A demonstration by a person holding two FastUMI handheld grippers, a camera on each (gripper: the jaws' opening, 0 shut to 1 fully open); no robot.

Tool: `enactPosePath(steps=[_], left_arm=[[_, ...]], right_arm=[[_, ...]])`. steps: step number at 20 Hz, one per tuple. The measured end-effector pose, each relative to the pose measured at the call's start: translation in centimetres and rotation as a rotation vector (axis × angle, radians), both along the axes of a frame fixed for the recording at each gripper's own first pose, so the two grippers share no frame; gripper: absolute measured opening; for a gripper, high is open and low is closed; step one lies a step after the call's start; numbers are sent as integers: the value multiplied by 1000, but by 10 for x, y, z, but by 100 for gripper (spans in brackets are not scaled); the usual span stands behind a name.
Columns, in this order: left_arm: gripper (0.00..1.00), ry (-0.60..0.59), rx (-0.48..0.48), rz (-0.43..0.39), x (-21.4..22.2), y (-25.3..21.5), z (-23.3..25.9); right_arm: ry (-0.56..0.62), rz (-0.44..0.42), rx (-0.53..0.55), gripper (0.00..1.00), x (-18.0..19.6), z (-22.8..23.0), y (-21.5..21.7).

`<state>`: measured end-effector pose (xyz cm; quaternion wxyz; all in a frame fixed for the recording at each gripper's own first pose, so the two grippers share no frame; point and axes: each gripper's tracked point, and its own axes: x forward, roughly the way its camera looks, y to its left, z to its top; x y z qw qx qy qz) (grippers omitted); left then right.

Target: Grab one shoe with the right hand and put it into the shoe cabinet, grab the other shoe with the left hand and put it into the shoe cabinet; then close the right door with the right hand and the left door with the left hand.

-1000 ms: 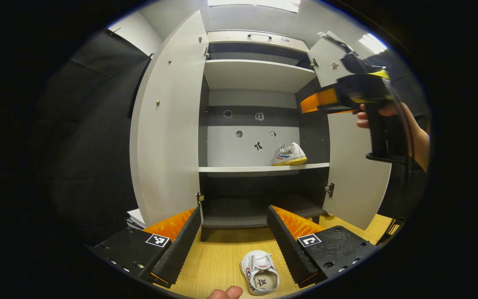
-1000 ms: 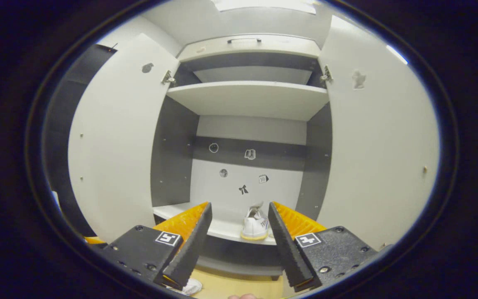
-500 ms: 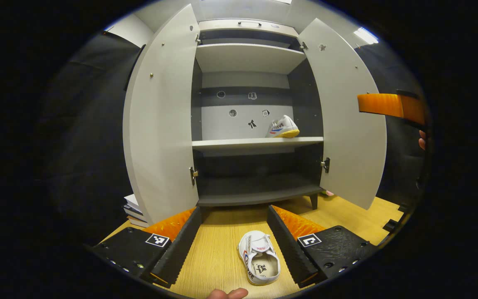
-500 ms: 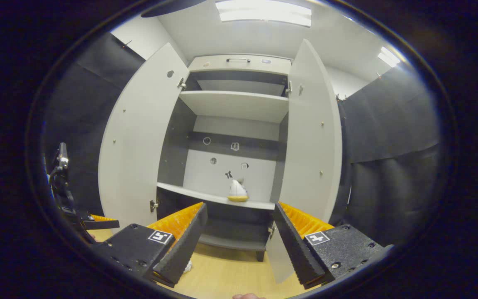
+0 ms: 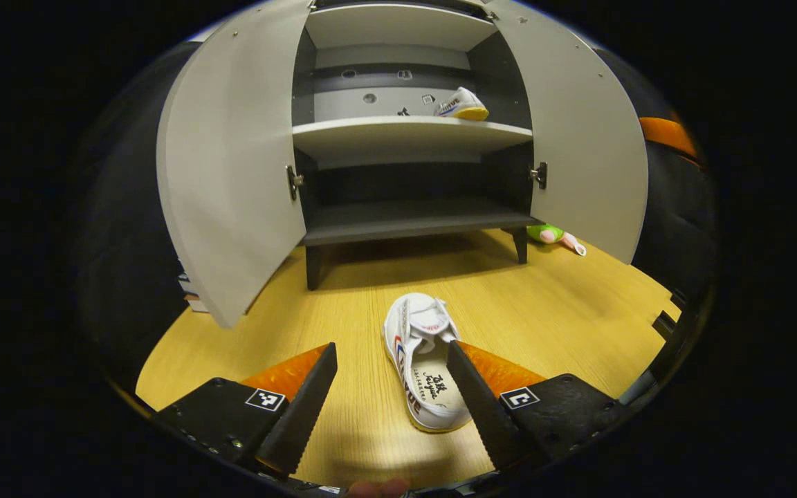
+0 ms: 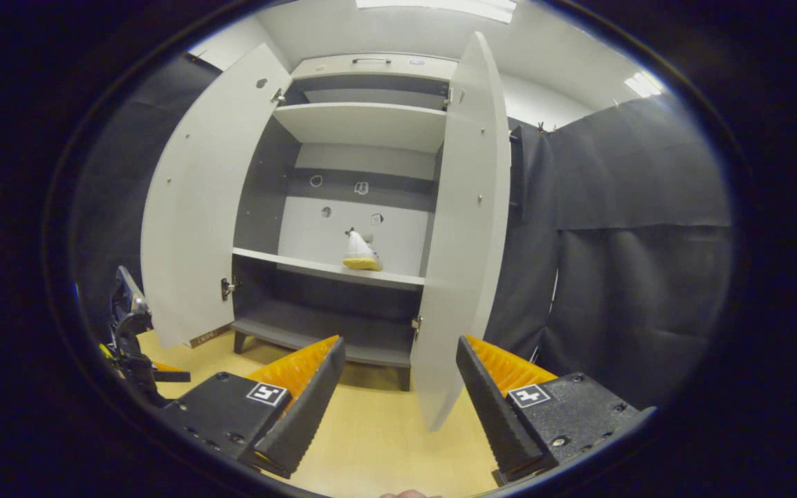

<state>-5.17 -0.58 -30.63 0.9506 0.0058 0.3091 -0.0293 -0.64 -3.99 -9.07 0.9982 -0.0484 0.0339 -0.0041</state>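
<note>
The left gripper [image 5: 391, 394], jaws wide and empty, hangs over the floor shoe [image 5: 423, 373], whose long axis runs toward the open shoe cabinet [image 5: 405, 131].

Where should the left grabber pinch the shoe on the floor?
Probably from above, across the shoe's narrow middle, one finger on each long side. It lies flat on its sole, opening up, and already sits near the open left gripper.

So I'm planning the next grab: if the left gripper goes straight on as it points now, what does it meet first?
Most likely the white strap sneaker on the yellow wooden floor: it lies between the open left gripper fingers, towards the right one, though depth is unclear.
</note>
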Motion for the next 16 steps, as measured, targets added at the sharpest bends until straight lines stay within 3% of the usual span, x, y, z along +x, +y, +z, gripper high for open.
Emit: enactPosePath(steps=[5, 9, 16], left_arm=[[97, 62, 19, 52, 18, 20, -34], [97, 90, 62, 31, 32, 22, -53], [96, 91, 53, 28, 68, 17, -69]], right_arm=[[26, 1, 32, 100, 1, -7, -5], [43, -9, 19, 100, 4, -12, -11], [78, -22, 5, 100, 15, -21, -14]])
